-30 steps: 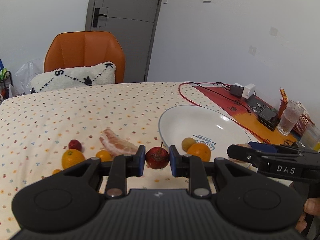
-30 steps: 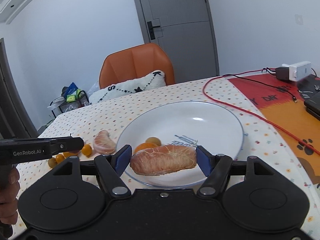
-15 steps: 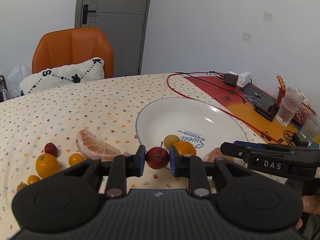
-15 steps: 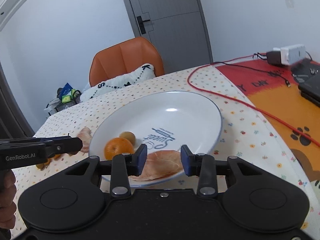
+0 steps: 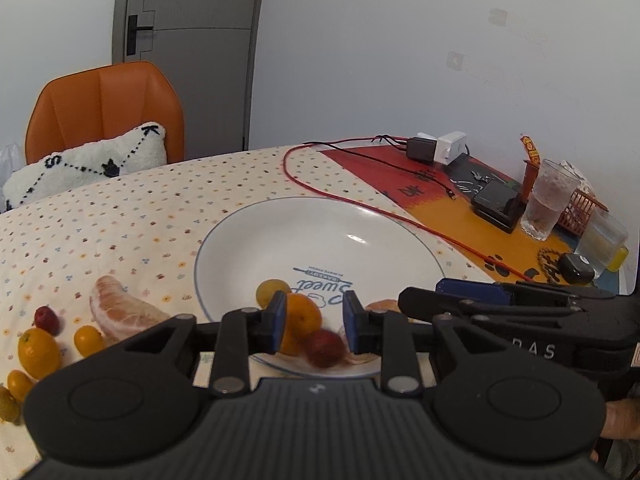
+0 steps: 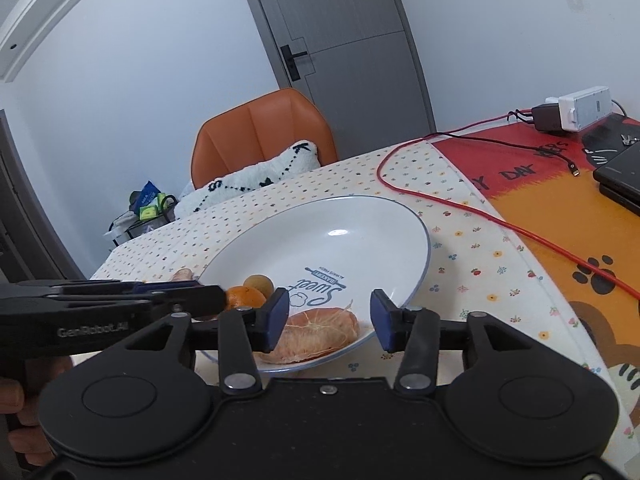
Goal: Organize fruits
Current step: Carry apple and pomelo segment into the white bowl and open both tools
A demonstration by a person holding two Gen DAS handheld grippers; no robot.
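A white plate lies on the flowered tablecloth. My left gripper hovers over its near rim with its jaws opening. A small red fruit, blurred, sits just below the pads and free of them, beside an orange and a small yellow-green fruit on the plate. My right gripper has its jaws opening too. A peeled pomelo segment lies on the plate between the pads, which do not press it.
Left of the plate lie a second pomelo segment, a small red fruit and several small oranges. A red cable, a glass and black boxes sit on the right. An orange chair stands behind.
The left gripper moved right over the plate's near rim and let go of the red fruit, which dropped below the pads. The right gripper released the pomelo segment onto the plate.
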